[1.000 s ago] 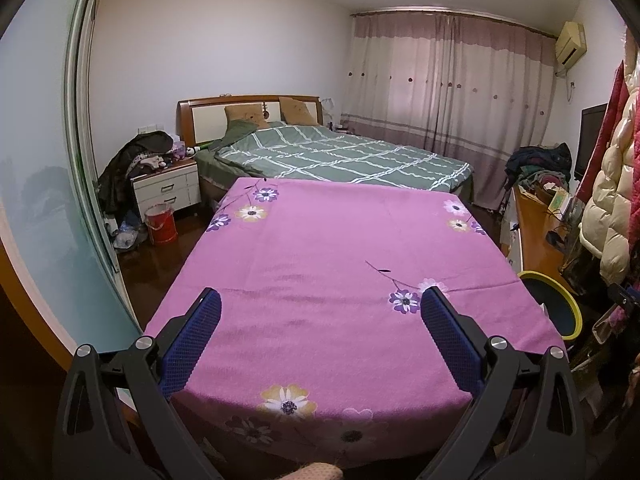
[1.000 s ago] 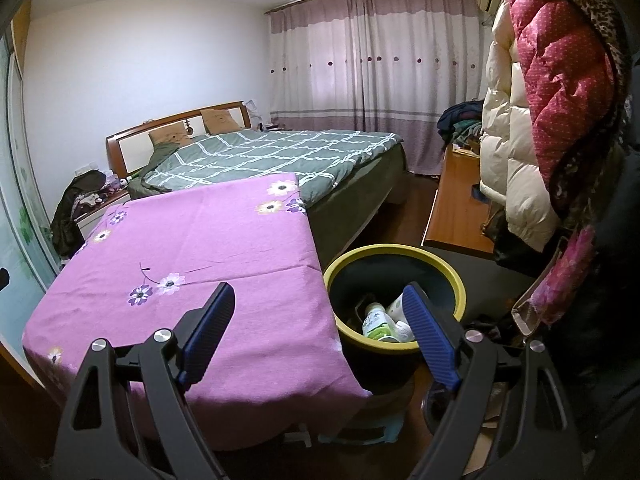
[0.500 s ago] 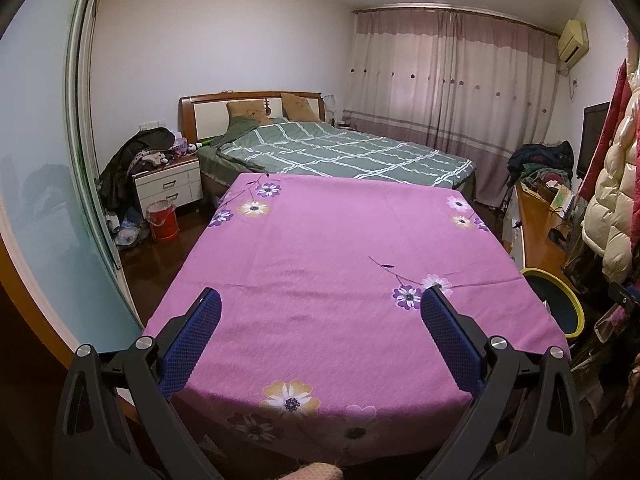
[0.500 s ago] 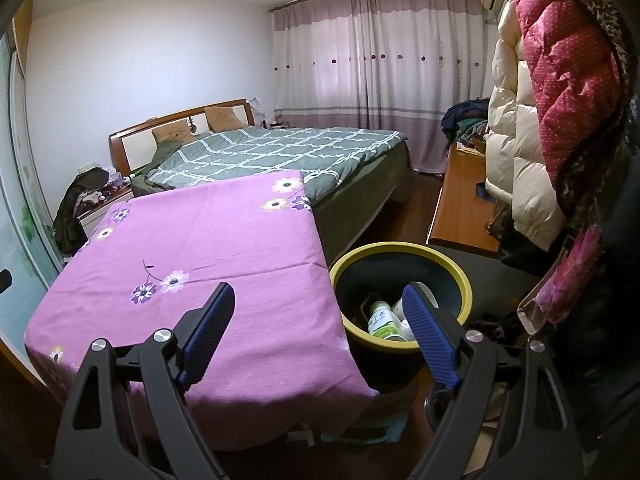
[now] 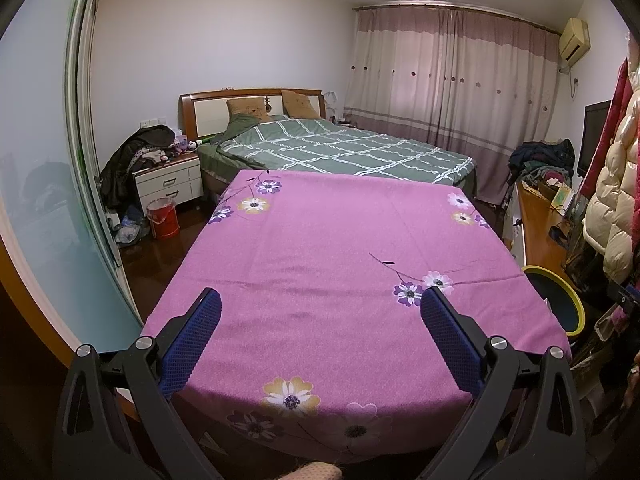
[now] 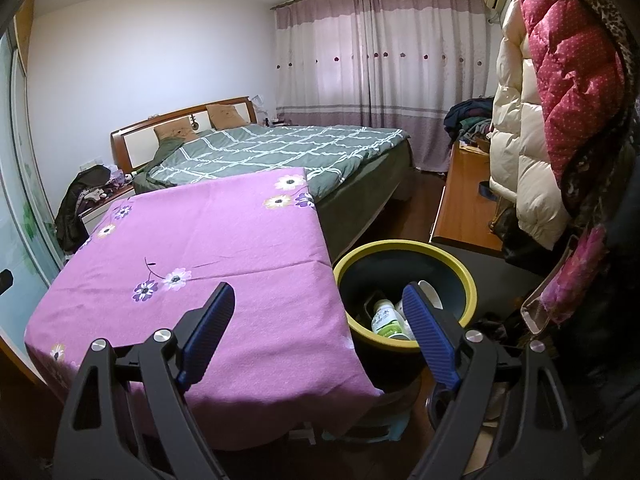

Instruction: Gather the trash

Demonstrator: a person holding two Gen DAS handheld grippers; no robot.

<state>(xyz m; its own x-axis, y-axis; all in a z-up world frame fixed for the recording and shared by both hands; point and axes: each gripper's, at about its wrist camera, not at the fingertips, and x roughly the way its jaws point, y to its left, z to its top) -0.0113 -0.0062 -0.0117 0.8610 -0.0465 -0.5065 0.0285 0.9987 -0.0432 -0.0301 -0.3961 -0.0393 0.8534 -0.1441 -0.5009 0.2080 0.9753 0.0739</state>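
Observation:
A dark bin with a yellow rim [image 6: 472, 284] stands on the floor right of a table under a purple flowered cloth [image 6: 208, 248]. Inside the bin lie a white bottle with a green label [image 6: 386, 320] and a white cup [image 6: 430, 294]. My right gripper [image 6: 318, 294] hovers open above the table's near right corner, its right finger in front of the bin's contents. My left gripper [image 5: 320, 296] hangs open over the cloth [image 5: 328, 248] near the front edge, nothing between its blue pads. In the left wrist view the bin [image 5: 560, 300] peeks out at the table's right side.
A bed with a green checked cover [image 5: 340, 152] lies beyond the table. A nightstand piled with clothes [image 5: 168, 176] and a red bucket [image 5: 162, 218] sit at the left. Padded coats [image 6: 560, 100] hang at the right over a wooden desk [image 6: 464, 208]. A sliding glass door [image 5: 44, 184] runs along the left.

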